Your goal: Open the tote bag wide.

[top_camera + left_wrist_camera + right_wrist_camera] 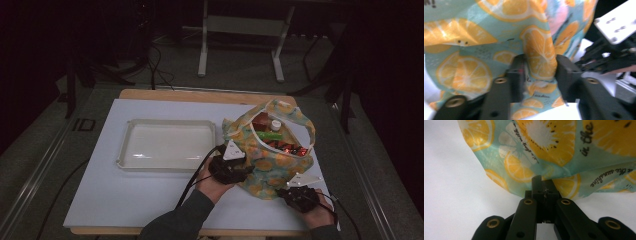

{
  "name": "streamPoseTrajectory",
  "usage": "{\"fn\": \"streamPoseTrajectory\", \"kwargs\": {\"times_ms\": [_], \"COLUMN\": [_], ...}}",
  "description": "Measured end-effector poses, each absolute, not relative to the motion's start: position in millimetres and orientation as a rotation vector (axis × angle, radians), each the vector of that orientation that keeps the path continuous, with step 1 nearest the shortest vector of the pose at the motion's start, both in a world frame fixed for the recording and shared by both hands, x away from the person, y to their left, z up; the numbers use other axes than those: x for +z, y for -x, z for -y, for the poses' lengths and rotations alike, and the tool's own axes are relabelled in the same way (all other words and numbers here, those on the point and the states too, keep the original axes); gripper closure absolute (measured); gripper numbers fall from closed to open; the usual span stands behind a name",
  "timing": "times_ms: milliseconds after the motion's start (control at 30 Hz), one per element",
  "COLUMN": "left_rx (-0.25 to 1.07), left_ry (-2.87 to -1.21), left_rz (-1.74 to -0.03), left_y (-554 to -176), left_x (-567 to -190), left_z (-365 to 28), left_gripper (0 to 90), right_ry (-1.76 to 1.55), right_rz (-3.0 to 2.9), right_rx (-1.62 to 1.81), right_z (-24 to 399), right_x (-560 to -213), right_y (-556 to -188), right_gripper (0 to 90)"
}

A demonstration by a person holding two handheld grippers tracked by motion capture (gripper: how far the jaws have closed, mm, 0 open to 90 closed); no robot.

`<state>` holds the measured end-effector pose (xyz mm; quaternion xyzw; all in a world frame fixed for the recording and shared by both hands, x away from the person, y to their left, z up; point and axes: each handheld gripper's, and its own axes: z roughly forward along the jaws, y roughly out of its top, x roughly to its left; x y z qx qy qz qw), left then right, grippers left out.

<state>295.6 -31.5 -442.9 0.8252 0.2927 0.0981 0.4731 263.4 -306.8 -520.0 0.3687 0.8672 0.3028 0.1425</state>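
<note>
Evidently both tools are working the same cloth. The left gripper (540,71) has its jaws parted with a fold of the orange-print bag (499,37) bulging between them; the pads sit against the fold, yet whether they pinch it I cannot tell. The right gripper (543,186) has its jaws pressed together at the bag's lower hem, fabric apparently caught at the tips. In the high view the bag (265,165) lies at about four o'clock on the white table (100,190), mouth gaping toward twelve, showing a green tube (268,135) and a white cap (275,124). Holding two low points likely steadies it for emptying into the tray (125,145) at nine o'clock of the bag.
</note>
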Motion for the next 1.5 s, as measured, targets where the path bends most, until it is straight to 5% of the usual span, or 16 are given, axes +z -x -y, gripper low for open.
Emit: {"fn": "streamPoseTrajectory", "kwargs": {"times_ms": [200,533,1000,1200,1400,1500], "left_rx": [0.240,0.255,0.247,0.234,0.221,0.216], "left_ry": [-2.028,-2.063,-2.122,-2.152,-2.180,-2.190], "left_rz": [-0.741,-0.726,-0.742,-0.745,-0.756,-0.759], "left_y": [-298.5,-293.9,-292.4,-292.2,-293.3,-293.6], "left_x": [-445.1,-452.2,-474.5,-484.3,-494.4,-497.8], "left_z": [27.6,21.2,21.6,23.1,24.0,25.3], "left_gripper": [87.9,89.3,89.3,89.2,89.2,89.2], "right_ry": [-1.062,-1.184,-1.308,-1.314,-1.291,-1.280], "right_rz": [-2.498,-2.376,-2.136,-2.108,-2.132,-2.130], "right_rx": [0.897,1.040,1.290,1.388,1.382,1.370], "right_z": [308.4,323.9,342.4,338.8,334.2,334.9], "right_x": [-516.6,-499.9,-458.8,-450.4,-449.7,-450.9], "right_y": [-260.9,-257.7,-253.2,-257.7,-255.9,-254.6], "right_gripper": [83.8,53.7,36.4,42.5,75.1,84.3]}}
